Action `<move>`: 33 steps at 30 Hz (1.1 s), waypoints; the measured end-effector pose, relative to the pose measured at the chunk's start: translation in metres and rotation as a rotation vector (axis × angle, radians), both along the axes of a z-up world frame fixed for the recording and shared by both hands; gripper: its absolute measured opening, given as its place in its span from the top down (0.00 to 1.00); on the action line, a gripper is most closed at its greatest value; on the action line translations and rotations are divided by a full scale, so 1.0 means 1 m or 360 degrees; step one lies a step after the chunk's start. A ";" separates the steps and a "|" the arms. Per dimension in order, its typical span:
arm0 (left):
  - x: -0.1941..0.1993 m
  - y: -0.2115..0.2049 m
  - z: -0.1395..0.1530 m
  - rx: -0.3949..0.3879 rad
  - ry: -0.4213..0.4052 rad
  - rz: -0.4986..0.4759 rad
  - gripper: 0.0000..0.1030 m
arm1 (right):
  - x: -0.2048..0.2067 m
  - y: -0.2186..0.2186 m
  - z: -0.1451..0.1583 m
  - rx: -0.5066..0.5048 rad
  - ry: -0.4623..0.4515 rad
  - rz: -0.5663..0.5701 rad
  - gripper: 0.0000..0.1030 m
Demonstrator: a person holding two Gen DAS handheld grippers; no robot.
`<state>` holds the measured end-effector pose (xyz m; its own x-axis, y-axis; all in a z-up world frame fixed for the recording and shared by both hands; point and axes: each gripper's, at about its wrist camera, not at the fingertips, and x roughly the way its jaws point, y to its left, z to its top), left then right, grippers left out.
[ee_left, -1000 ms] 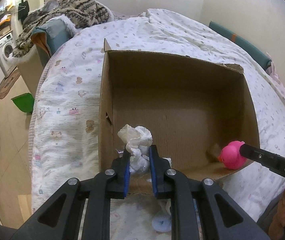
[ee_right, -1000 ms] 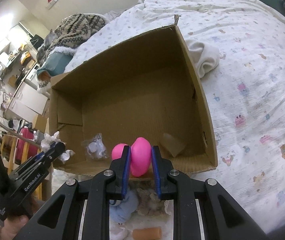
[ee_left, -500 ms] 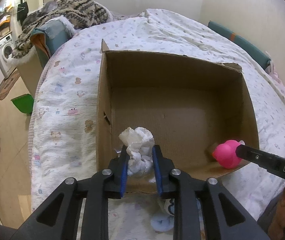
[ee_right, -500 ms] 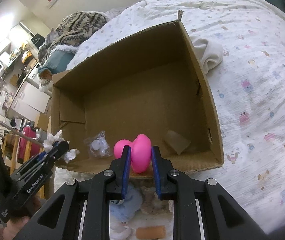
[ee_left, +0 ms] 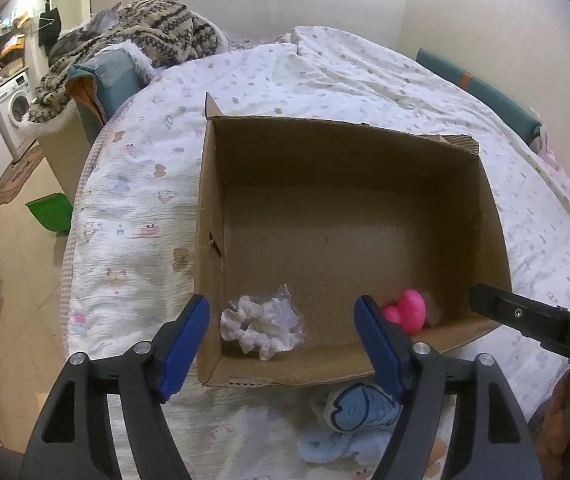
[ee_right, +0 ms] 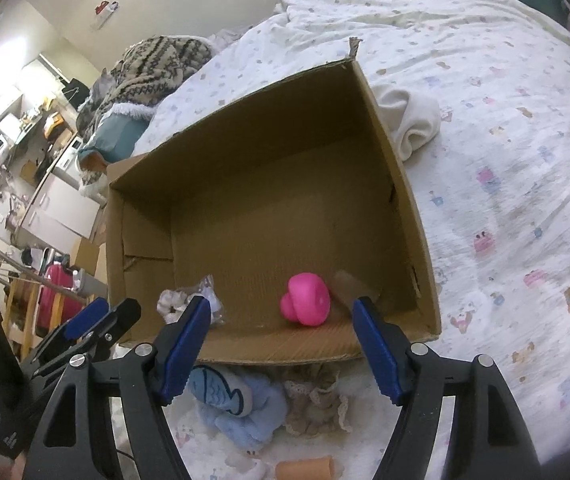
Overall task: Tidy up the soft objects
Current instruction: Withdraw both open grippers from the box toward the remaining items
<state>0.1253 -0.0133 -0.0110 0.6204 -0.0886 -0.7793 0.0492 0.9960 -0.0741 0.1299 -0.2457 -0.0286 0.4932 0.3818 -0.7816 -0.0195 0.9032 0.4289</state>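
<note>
- Now the left gripper [ee_left: 281, 344] is hovering over the near edge of the cardboard box [ee_left: 341, 152], with its two blue fingers [ee_left: 183, 346] standing wide apart and holding nothing.
- The white scrunchie [ee_left: 259, 330] is lying on the box floor, in the near left corner, beside a small clear plastic wrapper [ee_left: 285, 300]; it is sitting between the spread fingers in this view, but not touching them.
- The right gripper [ee_right: 281, 348] is also hanging open above the near wall of the box, and its fingers are gripping nothing.
- The pink rubber toy [ee_right: 307, 300] is resting on the box floor near the right front corner, just beside a folded piece of cardboard [ee_right: 351, 284].
- Outside the box, a blue fish plush [ee_right: 221, 394] is lying on the printed bed cover [ee_right: 505, 184], touching a light blue cloth [ee_right: 253, 420] and near a beige lace item [ee_right: 317, 404].
- A small orange cylinder [ee_right: 305, 468] is lying at the bottom edge of the right wrist view.
- A white folded cloth [ee_right: 409, 120] is sitting against the outside of the right wall of the box.
- In the background of the left wrist view, a washing machine [ee_left: 15, 114] is standing at the left, and a patterned knit blanket [ee_left: 153, 36] is lying in a heap beyond the bed.
</note>
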 end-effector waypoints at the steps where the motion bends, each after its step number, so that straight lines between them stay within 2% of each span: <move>1: 0.000 0.000 0.000 -0.0001 -0.0001 0.0003 0.30 | -0.001 0.000 0.000 -0.0006 -0.0002 0.0001 0.25; 14: -0.007 0.004 0.004 -0.0001 -0.0020 0.0018 0.30 | -0.009 -0.001 0.006 -0.0071 -0.0038 -0.0027 0.25; 19: -0.017 0.006 0.012 -0.0005 -0.0027 0.0014 0.30 | -0.022 0.001 0.017 -0.0201 -0.0077 0.0005 0.25; 22: -0.024 0.007 0.015 -0.0001 -0.0027 0.0015 0.30 | -0.031 -0.001 0.024 -0.0242 -0.0115 -0.0010 0.25; 27: -0.035 0.011 0.017 -0.0021 -0.0004 0.0025 0.30 | -0.041 -0.007 0.024 -0.0273 -0.0097 -0.0053 0.25; 33: -0.050 0.015 0.021 -0.0024 -0.0009 0.0038 0.30 | -0.058 -0.003 0.031 -0.0349 -0.0172 -0.0038 0.25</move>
<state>0.0750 0.0020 0.0103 0.6269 -0.0855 -0.7744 0.0256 0.9957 -0.0892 0.0721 -0.2483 0.0025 0.5855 0.1961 -0.7866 -0.0324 0.9752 0.2190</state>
